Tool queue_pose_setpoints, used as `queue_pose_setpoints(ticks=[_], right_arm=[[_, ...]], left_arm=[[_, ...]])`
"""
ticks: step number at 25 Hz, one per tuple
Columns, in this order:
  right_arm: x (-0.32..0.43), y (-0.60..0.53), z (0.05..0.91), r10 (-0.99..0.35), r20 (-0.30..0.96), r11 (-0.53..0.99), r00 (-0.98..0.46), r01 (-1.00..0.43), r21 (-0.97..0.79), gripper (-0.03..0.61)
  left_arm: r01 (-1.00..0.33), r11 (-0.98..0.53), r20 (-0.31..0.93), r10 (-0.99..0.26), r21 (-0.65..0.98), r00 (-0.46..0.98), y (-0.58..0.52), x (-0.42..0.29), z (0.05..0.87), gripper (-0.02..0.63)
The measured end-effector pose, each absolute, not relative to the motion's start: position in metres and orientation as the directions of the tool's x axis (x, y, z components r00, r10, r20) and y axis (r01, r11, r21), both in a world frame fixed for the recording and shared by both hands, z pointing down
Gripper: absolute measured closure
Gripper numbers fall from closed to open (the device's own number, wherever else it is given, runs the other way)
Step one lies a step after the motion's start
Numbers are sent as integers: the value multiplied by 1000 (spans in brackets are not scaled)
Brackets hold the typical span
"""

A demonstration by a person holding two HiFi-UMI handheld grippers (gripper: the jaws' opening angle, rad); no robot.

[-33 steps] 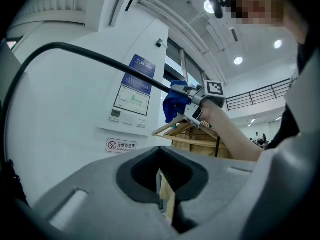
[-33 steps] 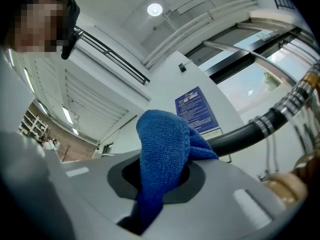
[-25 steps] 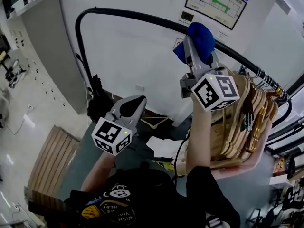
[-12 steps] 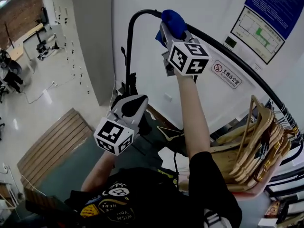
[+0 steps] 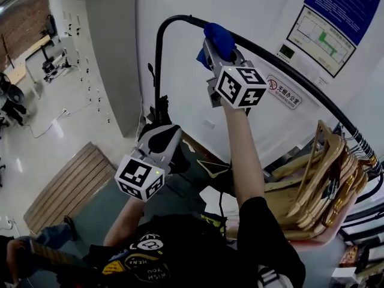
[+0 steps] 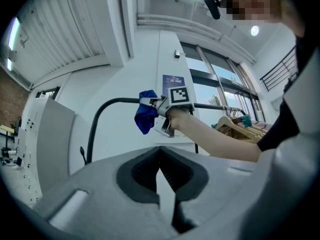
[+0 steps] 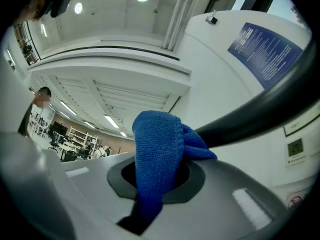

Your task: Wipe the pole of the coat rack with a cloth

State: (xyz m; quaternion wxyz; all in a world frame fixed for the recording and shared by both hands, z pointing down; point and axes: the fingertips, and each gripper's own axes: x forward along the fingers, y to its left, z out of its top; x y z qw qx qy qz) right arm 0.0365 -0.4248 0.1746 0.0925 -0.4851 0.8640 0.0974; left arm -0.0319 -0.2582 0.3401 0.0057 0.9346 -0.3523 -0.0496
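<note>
1 blue cloth (image 5: 219, 36), 1 black pole (image 5: 158, 71), 2 grippers; a bunch of wooden hangers (image 5: 318, 179) hangs packed too tightly to count at the far right end of the rail. The right arm reaches straight up, forearm almost fully extended; the right gripper (image 5: 215, 51) sits at the top rail just past the pole's rounded corner. Its jaws are clamped on the cloth, which bulges out between them and presses against the pole there. The left arm is bent and low; the left gripper (image 5: 161, 138) is near the lower part of the pole's upright but apart from it, pointing up. Its jaws are closed together with nothing between them. 1 blue poster (image 5: 351, 2) hangs on the white wall behind the rail.
</note>
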Motion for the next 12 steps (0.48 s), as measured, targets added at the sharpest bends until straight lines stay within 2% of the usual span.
queue_pose_setpoints(ticks=[4,12], right_arm=[[108,-384,178,-878,-291,385,-380,-922,43,532],[267,-275,178,-946,-317,41,-67,-995,89,532]], left_arm=[[-568,-821,-80,-570,53,818,-256,5,342,611],[-317,-947,-68,-320,57,945,-218,109,351,611]])
